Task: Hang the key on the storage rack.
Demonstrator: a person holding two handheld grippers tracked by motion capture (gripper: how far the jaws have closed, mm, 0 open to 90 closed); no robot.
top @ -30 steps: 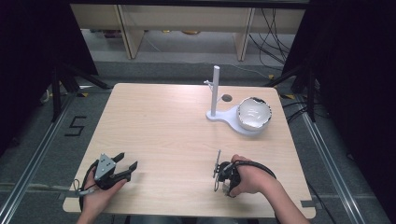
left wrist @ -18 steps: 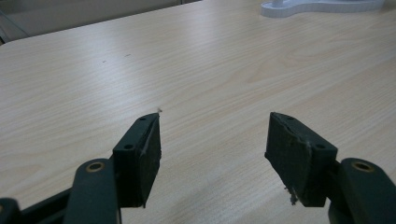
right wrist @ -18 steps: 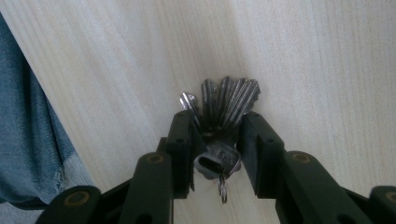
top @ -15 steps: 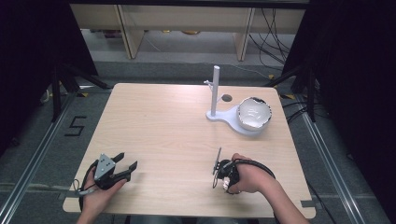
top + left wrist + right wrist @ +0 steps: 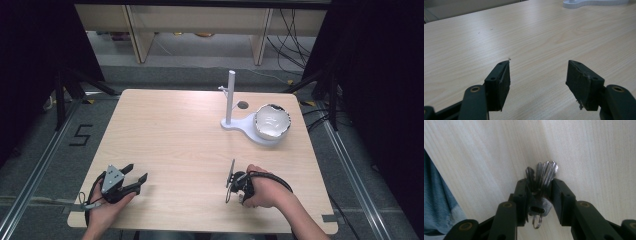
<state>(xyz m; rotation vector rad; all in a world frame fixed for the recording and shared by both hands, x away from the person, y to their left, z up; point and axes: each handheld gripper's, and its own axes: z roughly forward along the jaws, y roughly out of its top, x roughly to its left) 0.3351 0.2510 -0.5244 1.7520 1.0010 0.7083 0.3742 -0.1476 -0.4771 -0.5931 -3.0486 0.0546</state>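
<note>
— Right gripper view has the clearest look: my right gripper [image 5: 539, 192] is pinching a bunch of silver metal keys [image 5: 543, 176] on a small wire split ring [image 5: 537, 221], jaws pressed in from both sides, the key blades fanning out just past the tips over the pale wooden table [image 5: 586, 150].

— And from above, where is the bunch?

— At the near edge of the table, right of centre, in my right hand [image 5: 265, 190]. The keys [image 5: 231, 176] stand on edge at the front of that gripper [image 5: 234, 186]. Well apart, at the far right, is a white plastic stand with an upright post and a short side peg [image 5: 231, 97], and a white bowl with a dark rim [image 5: 272, 121] sits on its base.

— Your other hand?

— My left gripper [image 5: 134, 176] rests near the front left corner, jaws spread wide and holding nothing; the left gripper view looks across bare wood [image 5: 529, 32] between them, with the edge of the stand's base [image 5: 594, 3] far off.

— What worries you?

— The hold. I judge that the jaws catch only some of the keys near their heads, so the loose ones could swing or slip out once I lift, and the whole bunch could twist in the grip. If the peg is the goal, the ring hangs behind the jaws, on my side, so it is badly placed for threading. A fast carry could also knock the bowl or the post.
</note>
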